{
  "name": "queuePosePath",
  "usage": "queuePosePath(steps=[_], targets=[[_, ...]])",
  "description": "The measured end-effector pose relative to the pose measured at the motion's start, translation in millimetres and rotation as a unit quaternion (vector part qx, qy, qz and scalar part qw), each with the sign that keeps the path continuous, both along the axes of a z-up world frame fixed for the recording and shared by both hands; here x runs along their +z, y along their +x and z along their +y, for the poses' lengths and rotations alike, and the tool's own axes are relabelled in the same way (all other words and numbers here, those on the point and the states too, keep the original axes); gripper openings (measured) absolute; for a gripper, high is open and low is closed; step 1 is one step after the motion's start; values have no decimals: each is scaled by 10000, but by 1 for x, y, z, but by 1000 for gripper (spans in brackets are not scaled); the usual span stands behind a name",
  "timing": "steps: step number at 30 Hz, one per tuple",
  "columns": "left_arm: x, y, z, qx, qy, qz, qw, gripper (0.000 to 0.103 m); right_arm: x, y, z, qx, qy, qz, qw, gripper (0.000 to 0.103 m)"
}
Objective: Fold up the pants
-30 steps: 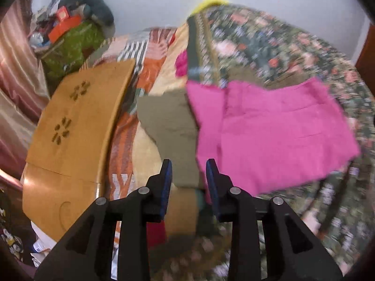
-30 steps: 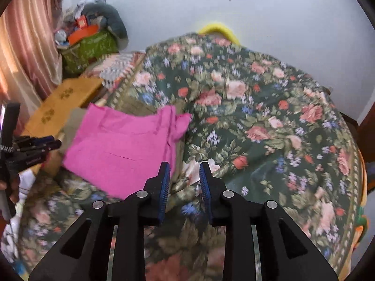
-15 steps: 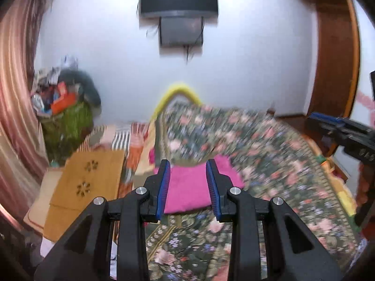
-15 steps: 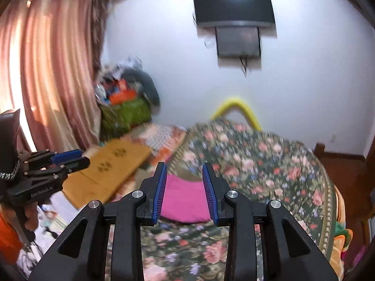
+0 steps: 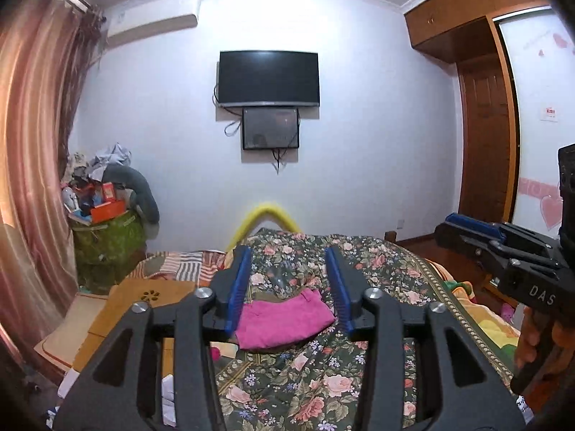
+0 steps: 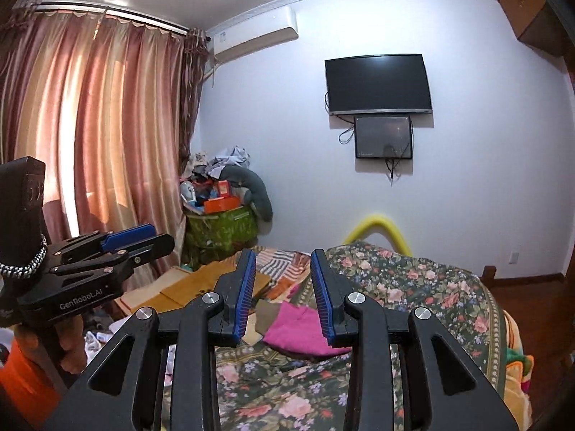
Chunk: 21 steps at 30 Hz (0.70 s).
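The pink pants (image 5: 284,318) lie folded in a flat bundle on the floral bedspread (image 5: 377,276), on top of an olive-brown garment (image 6: 267,316). They also show in the right wrist view (image 6: 298,334). My left gripper (image 5: 287,289) is open and empty, held well back from and above the pants. My right gripper (image 6: 282,292) is open and empty, also held back from the bed. Each gripper shows in the other's view, the right one (image 5: 496,240) at the right edge and the left one (image 6: 118,242) at the left.
A wooden board (image 5: 143,298) lies left of the bed on striped bedding (image 5: 179,269). A green bag piled with clutter (image 5: 107,240) stands by the curtain (image 6: 90,143). A TV (image 5: 269,79) hangs on the far wall. A wardrobe (image 5: 503,125) is at right.
Both grippers have pulled back and tilted up from close over the pants, so the whole room now shows. The folded pants have stayed on the bed.
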<state>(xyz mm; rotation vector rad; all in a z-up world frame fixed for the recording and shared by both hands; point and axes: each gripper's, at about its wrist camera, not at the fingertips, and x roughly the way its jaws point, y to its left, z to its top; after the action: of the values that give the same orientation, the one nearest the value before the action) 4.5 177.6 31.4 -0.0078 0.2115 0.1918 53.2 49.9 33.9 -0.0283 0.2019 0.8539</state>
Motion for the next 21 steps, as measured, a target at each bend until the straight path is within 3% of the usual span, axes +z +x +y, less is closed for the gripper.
queuePosePath(steps=[1,2,4,7,9,11,15,17,21], targets=[[-1,-4,-1,5,-21,-35,10000,58,-1,-2,0,-13,7,18,10000,34],[-2,-8,-2,11,-39,-63,10000,62,-2,-4,0,-43,36,21,10000,45],[-4,-13,-3,63,-12,-76,10000,71,-3,-7,-2,-132,121,-4,9998,56],[-8,-17,0,128,-59,-39,9999,87,-4,-8,-3,-207,148,6,9997,63],[-10,-18,1,138,-85,-41,9999,90,-3,-8,-3,-219,146,18,9997,69],[-12,-19,2,176,-71,-40,9998,93,-3,-11,-3,-265,142,-6,9995,82],[-16,-23,1,214,-135,-89,9996,101,-4,-15,-3,-352,133,-63,9993,91],[-16,-24,1,252,-170,-125,9995,102,-6,-17,-3,-432,89,-64,9990,103],[-17,-24,2,258,-244,-125,9993,102,-9,-18,-3,-510,33,-93,9987,103]])
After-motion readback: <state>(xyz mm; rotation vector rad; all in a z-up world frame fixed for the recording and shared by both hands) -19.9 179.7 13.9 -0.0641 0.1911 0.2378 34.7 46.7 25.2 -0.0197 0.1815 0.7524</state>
